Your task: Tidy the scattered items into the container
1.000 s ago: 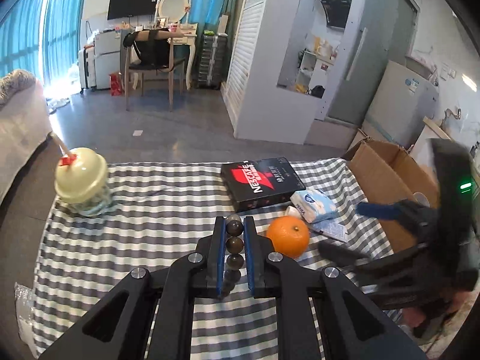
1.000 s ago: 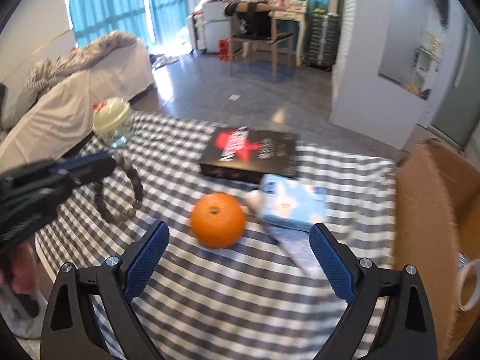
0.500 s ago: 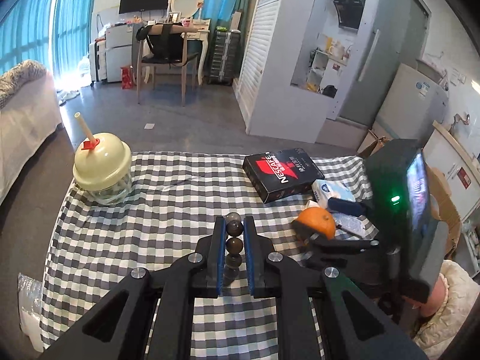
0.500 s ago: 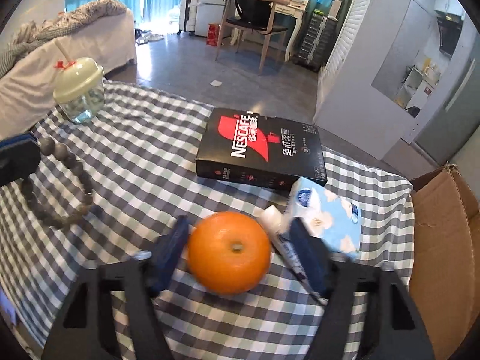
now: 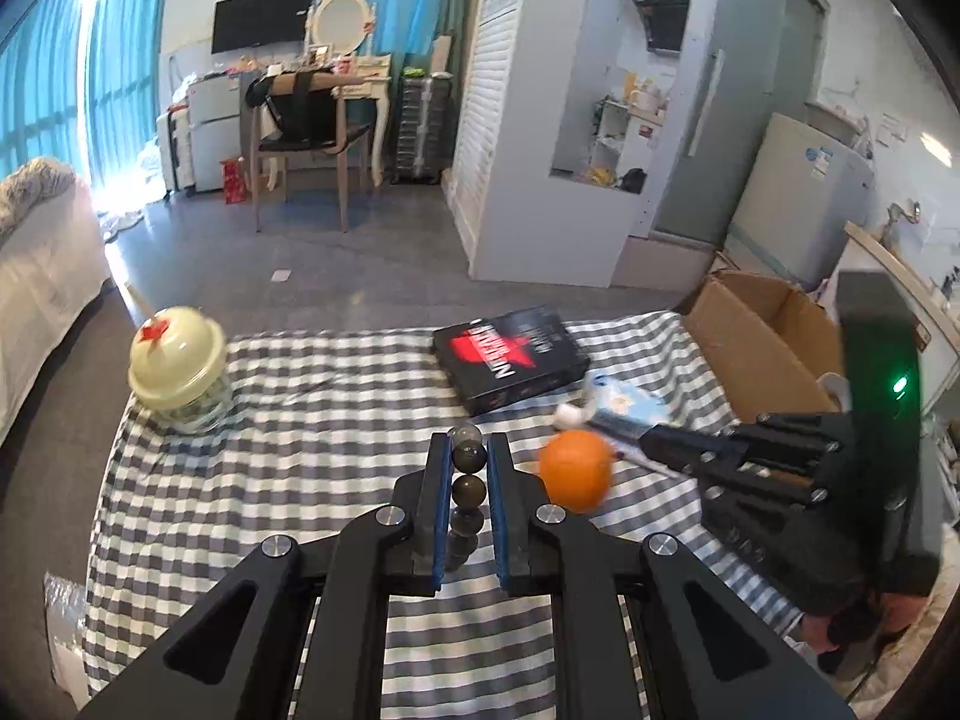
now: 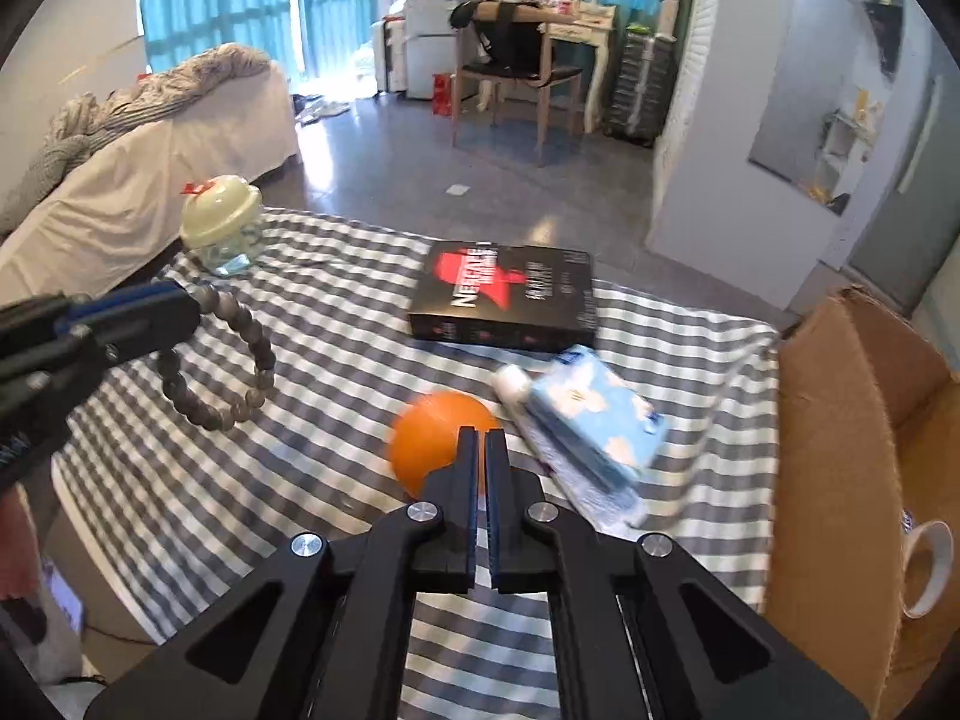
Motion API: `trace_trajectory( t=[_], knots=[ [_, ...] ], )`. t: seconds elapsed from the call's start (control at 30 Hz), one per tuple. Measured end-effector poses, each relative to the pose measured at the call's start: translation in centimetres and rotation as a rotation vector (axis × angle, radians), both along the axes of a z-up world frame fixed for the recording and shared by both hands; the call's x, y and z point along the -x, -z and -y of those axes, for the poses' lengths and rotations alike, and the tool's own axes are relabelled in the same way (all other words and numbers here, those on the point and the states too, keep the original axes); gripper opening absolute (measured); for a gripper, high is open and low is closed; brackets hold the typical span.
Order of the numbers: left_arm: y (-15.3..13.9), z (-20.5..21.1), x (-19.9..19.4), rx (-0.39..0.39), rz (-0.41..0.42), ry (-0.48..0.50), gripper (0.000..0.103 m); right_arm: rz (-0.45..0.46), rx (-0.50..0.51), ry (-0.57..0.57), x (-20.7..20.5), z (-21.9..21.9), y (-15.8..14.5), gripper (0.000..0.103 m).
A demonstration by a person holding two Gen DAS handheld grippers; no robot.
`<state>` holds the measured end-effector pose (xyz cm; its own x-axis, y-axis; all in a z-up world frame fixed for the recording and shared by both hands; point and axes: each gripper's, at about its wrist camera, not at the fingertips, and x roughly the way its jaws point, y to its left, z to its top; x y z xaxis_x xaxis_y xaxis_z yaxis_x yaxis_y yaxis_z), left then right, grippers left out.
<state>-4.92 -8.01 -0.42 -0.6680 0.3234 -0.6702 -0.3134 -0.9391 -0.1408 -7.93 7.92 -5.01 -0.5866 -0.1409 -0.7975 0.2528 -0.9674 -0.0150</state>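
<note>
Right wrist view shows the right tongs [image 6: 480, 444] pressed together on nothing, the orange [image 6: 435, 441] lying loose on the checked worktop [image 6: 336, 360] just beyond their tips at frame centre. Left tongs [image 5: 468, 468] pinch a bead bracelet [image 5: 467, 489], its loop hanging on edge, long axis running up the frame. A fresh try would likely go best with the right tongs spread around the orange's middle before closing, then carried to the cardboard box [image 6: 840, 420] at right.
</note>
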Motion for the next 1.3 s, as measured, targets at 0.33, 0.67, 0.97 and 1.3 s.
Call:
trace_trajectory(
  t=[0.33,0.67,0.97,1.3],
  knots=[
    [-0.7,0.0,-1.4,0.029,-0.012,-0.029,0.011,0.016,0.048,-0.034,0.6,1.0,1.9,0.081],
    [0.2,2.3,-0.6,0.024,0.012,-0.062,0.011,0.060,-0.022,-0.046,3.8,4.5,4.9,0.072],
    [1.2,2.9,0.2,0.016,0.032,-0.068,0.011,0.100,-0.035,-0.009,4.9,4.5,5.7,0.056],
    [-0.1,0.9,-0.3,0.036,0.004,-0.035,0.011,0.031,-0.009,-0.008,2.2,3.3,1.7,0.056]
  ],
)
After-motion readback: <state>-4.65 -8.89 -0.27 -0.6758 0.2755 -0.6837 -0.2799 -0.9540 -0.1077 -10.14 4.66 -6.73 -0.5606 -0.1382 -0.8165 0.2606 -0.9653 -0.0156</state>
